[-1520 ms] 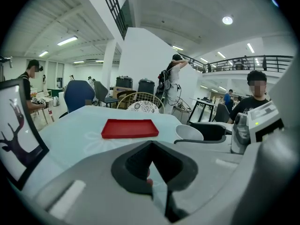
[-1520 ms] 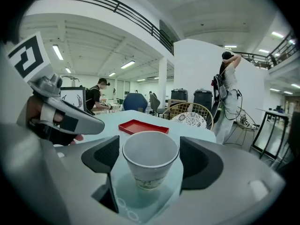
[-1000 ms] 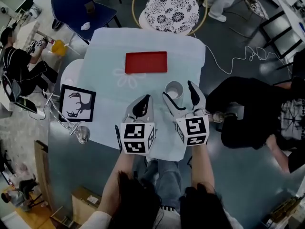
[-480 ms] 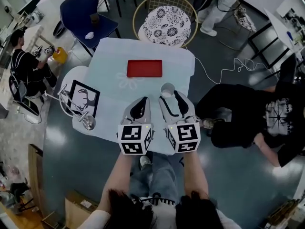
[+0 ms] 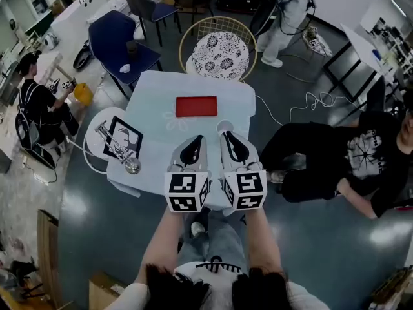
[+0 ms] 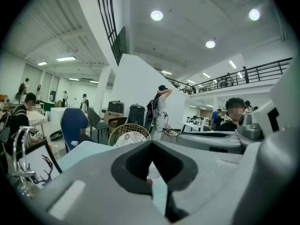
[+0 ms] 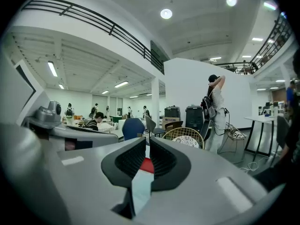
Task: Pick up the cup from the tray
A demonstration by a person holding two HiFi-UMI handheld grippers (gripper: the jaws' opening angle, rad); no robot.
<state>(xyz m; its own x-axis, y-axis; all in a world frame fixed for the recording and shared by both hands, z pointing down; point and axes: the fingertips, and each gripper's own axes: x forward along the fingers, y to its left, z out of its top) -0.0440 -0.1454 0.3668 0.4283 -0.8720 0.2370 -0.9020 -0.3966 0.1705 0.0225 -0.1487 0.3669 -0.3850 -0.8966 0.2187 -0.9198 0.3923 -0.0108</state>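
Observation:
In the head view a white cup (image 5: 224,126) stands on the pale blue table (image 5: 151,108), off the red tray (image 5: 197,106) and just beyond the tip of my right gripper (image 5: 228,135). The tray holds nothing. My left gripper (image 5: 195,139) lies beside the right one, both over the table's near edge. Each is shut with nothing in it. In the right gripper view the right gripper (image 7: 147,142) shows a sliver of red tray (image 7: 147,165) through its slit. In the left gripper view the left gripper (image 6: 151,142) has its pads together. Neither gripper view shows the cup.
A framed deer picture (image 5: 124,137) and a metal stand (image 5: 131,166) sit at the table's left. A wicker chair (image 5: 219,47) and a blue chair (image 5: 122,44) stand behind it. A person in black (image 5: 322,160) sits close on the right, another person (image 5: 35,108) at far left.
My right gripper was open beside the cup and is now shut and drawn back from it. Both grippers pulled toward the near edge. The cup stays on the table.

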